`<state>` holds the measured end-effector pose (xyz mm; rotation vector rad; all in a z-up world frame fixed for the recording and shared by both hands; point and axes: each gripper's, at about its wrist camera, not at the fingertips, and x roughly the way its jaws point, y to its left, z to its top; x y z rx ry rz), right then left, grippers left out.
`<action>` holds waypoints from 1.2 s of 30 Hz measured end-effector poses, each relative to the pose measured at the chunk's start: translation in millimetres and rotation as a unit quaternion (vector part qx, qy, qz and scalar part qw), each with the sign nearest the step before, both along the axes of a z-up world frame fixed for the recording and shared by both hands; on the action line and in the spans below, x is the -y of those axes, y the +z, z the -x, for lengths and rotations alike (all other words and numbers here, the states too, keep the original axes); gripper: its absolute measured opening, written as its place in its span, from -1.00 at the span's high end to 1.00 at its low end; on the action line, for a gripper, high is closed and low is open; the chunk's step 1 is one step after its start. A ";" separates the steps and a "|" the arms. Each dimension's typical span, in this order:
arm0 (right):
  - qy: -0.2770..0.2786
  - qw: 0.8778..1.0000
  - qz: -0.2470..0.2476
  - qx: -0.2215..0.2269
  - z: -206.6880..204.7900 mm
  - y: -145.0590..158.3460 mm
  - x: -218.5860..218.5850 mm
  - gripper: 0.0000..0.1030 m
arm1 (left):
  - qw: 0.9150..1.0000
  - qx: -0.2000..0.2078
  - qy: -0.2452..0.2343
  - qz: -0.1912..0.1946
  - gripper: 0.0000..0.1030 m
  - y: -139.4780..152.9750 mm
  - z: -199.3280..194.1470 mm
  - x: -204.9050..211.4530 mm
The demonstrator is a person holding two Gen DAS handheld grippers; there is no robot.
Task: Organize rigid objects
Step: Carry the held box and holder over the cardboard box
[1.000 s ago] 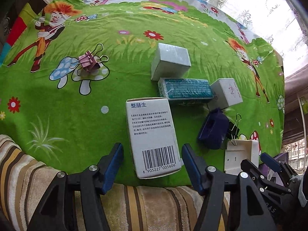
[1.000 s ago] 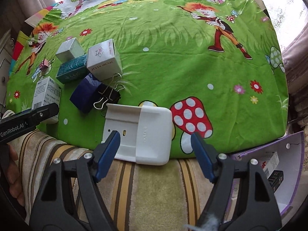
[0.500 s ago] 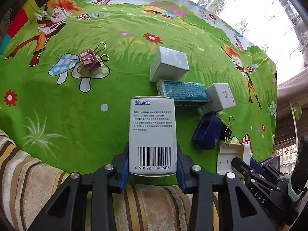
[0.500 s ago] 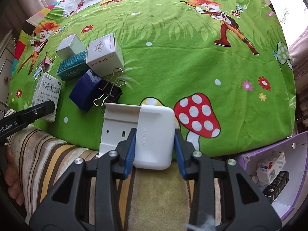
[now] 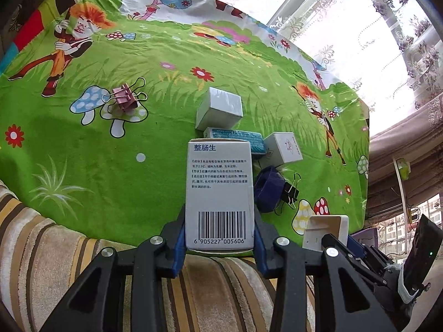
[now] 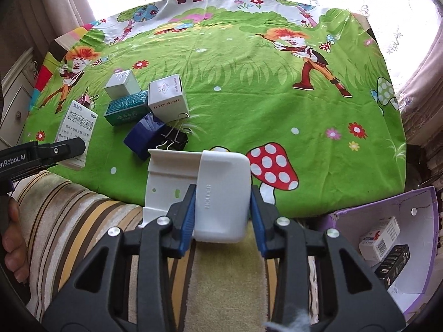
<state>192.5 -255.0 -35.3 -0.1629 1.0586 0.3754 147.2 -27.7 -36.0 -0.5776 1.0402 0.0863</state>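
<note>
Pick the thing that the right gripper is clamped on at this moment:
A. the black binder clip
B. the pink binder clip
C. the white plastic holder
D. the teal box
C: in the right wrist view the right gripper has both blue pads pressed against the sides of the white plastic holder, while the black binder clip lies apart on the green cloth.

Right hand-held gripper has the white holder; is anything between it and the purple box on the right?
Nothing visible blocks it. The right hand-held gripper is shut on the white holder, and only striped sofa fabric lies between it and the purple box. Two cartons already lie inside, leaving bare floor.
</note>
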 end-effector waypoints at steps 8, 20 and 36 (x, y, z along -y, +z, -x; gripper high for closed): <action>-0.020 0.999 -0.032 0.018 19.5 12.4 24.2 0.21 | 0.998 0.029 -0.041 0.038 0.22 14.8 11.3 32.8; -0.073 0.993 -0.095 0.020 43.1 24.0 82.8 0.22 | 0.990 0.051 -0.111 0.074 0.22 26.1 21.0 88.5; -0.182 0.979 -0.074 0.055 67.5 39.5 195.4 0.22 | 0.973 0.030 -0.206 0.104 0.22 26.5 0.0 157.3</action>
